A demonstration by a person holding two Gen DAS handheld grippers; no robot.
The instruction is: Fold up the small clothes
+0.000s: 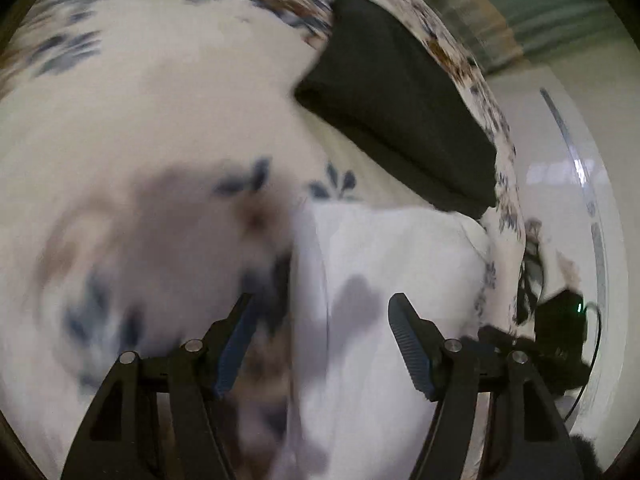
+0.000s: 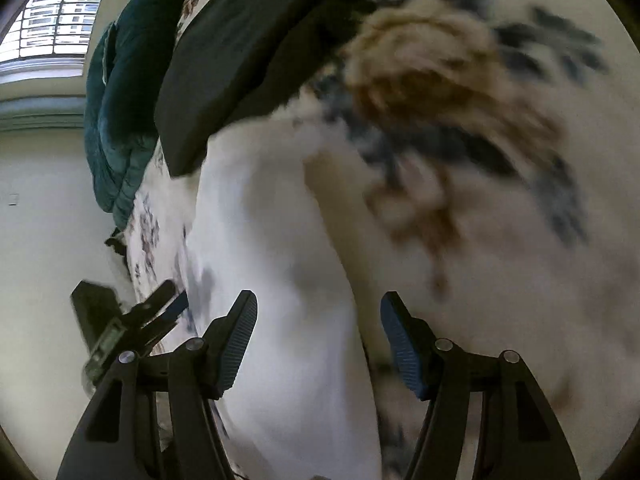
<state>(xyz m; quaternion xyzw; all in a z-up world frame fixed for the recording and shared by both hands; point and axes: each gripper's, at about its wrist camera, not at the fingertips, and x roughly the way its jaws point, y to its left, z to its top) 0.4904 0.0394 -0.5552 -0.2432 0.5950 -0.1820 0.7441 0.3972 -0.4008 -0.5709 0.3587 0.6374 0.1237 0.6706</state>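
- Left wrist view: white garment (image 1: pixel 384 264) lay on the floral bedsheet (image 1: pixel 140 100), long axis running from the camera up toward the dark folded cloth (image 1: pixel 396 96); near end blurred.
- Garment was soft, smooth, plain white; one straight folded edge on its left side.
- Left gripper (image 1: pixel 322 344) stood open above it, nothing between the ribbed blue pads.
- Right wrist view: right gripper (image 2: pixel 318 344) was also open, empty, over the same white garment (image 2: pixel 276 280).
- Teal quilted bedding (image 2: pixel 120 92) sat behind the dark cloth.
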